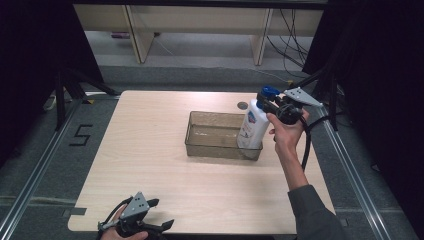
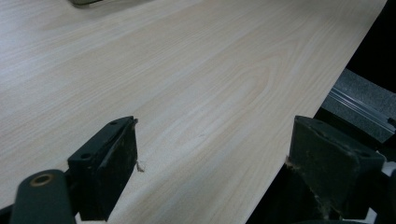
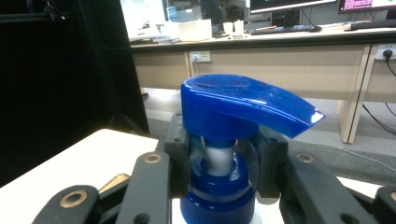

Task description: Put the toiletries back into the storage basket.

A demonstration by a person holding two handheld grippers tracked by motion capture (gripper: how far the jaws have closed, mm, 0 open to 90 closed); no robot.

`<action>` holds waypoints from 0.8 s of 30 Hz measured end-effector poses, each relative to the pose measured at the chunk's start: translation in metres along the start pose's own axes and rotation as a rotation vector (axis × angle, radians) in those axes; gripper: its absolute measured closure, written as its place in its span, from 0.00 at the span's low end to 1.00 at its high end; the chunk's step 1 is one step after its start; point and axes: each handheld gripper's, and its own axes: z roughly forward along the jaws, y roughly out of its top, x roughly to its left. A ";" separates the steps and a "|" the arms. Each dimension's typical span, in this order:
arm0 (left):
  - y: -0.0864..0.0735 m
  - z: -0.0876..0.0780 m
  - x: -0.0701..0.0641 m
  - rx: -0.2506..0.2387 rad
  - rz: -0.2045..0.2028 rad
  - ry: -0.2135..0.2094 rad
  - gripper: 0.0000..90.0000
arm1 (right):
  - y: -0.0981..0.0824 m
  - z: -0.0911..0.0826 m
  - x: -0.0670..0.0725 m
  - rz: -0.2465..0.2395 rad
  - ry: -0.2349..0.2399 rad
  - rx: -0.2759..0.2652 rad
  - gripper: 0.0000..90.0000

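Pump bottle (image 1: 251,127) neck clamped in right gripper (image 1: 268,107); apparently inside bin (image 1: 200,134).

The table (image 1: 165,165) is pale wood-grain laminate, smooth with a soft sheen. The tub (image 1: 212,135) on it is clear, smoky plastic, lightly glossy. The bottle (image 1: 251,129) is white plastic with a printed label, and its pump head (image 3: 243,105) is glossy blue plastic catching the light. The left gripper (image 2: 212,177) has matt black jaws with worn, fraying pads. The floor (image 1: 40,165) looks like rough grey carpet.
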 end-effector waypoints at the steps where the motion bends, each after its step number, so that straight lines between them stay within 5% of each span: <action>1: 0.000 0.000 0.000 0.000 0.004 0.001 0.17 | 0.000 0.000 0.000 -0.015 -0.002 0.000 0.72; 24: 0.000 -0.002 0.000 0.011 0.010 0.001 0.17 | -0.005 -0.005 0.013 -0.064 0.004 -0.017 0.71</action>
